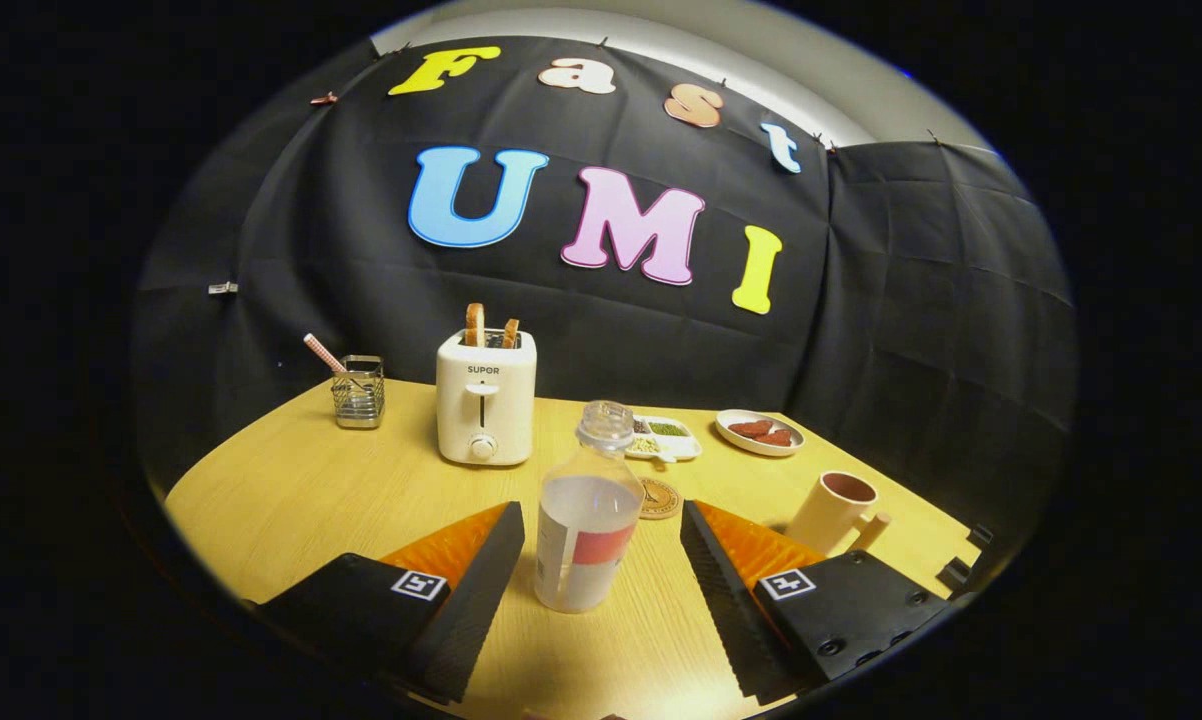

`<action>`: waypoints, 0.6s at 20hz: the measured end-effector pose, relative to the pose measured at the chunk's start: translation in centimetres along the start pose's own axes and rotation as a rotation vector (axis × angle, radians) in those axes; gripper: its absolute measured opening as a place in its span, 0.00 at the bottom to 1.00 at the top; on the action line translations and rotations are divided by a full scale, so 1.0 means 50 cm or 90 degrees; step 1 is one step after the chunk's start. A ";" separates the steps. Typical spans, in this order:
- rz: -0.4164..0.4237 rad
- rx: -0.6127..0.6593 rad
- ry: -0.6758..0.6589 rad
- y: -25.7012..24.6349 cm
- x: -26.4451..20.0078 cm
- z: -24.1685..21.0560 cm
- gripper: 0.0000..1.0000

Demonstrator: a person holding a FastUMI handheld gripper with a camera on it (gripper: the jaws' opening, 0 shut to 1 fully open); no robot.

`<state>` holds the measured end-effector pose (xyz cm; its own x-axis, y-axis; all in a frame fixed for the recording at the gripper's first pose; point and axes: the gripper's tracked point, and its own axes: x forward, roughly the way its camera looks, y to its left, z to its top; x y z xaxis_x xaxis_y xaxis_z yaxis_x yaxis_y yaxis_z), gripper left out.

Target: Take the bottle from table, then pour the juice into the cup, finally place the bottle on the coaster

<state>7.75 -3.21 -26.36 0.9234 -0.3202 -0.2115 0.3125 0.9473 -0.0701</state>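
Note:
A clear plastic bottle (588,515) with a red-and-white label and no cap stands upright on the wooden table (291,490). It is partly filled with pale liquid. My gripper (601,550) is open, and the bottle stands between its two black fingers with a gap on each side. A round cork coaster (659,498) lies just behind the bottle, partly hidden by it. A beige cup (836,512) with a handle stands to the right, just beyond the right finger (716,570).
A white toaster (485,398) holding two toast slices stands behind the bottle. A metal mesh holder (358,391) is at the far left. A small divided dish (663,436) and a plate of red food (759,431) sit at the back near the black wall.

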 end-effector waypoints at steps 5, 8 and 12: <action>-0.011 0.079 0.040 0.022 0.031 -0.054 0.97; 0.009 0.055 0.032 0.042 0.064 -0.064 0.97; 0.002 0.031 0.018 0.034 0.105 -0.067 0.97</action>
<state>12.38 -3.26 -30.87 0.9178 -0.3167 -0.2396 0.3211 0.9468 -0.0214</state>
